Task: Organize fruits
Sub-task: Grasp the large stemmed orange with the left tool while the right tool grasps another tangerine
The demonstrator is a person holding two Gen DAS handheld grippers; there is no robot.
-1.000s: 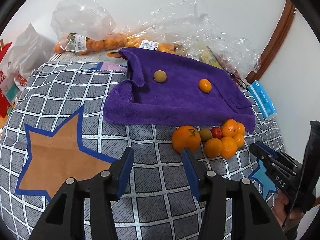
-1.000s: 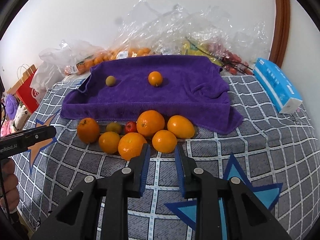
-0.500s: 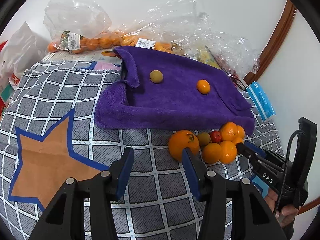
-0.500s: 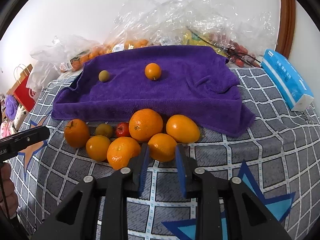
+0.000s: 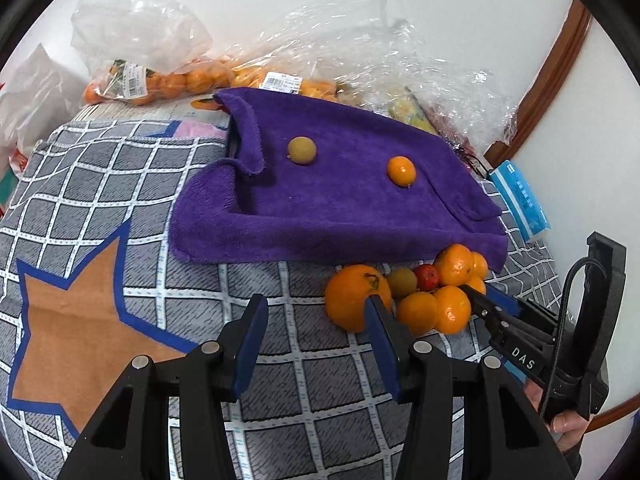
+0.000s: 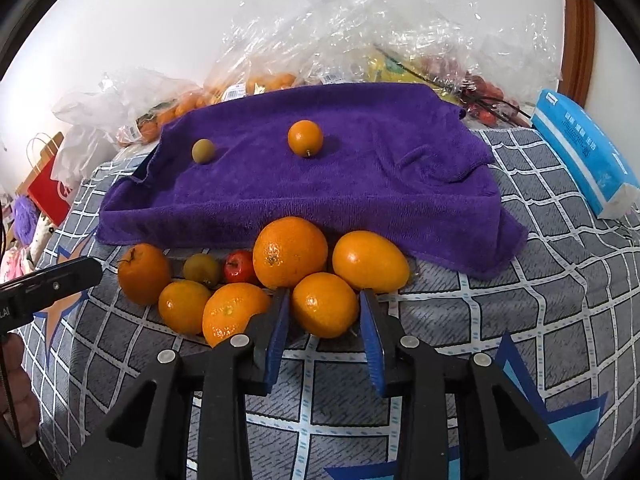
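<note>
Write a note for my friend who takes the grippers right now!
Left gripper: open, empty, over the checked cloth.
Right gripper: jaws just opening, standing around a small orange at the pile's front, not squeezing it.
Done: a green fruit and a little orange sit on the purple towel.
Left: the fruit pile in front of the towel.

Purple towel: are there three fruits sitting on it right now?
No. Only two fruits sit on the purple towel: a small greenish fruit and a small orange; the rest are piled on the checked cloth in front.
</note>
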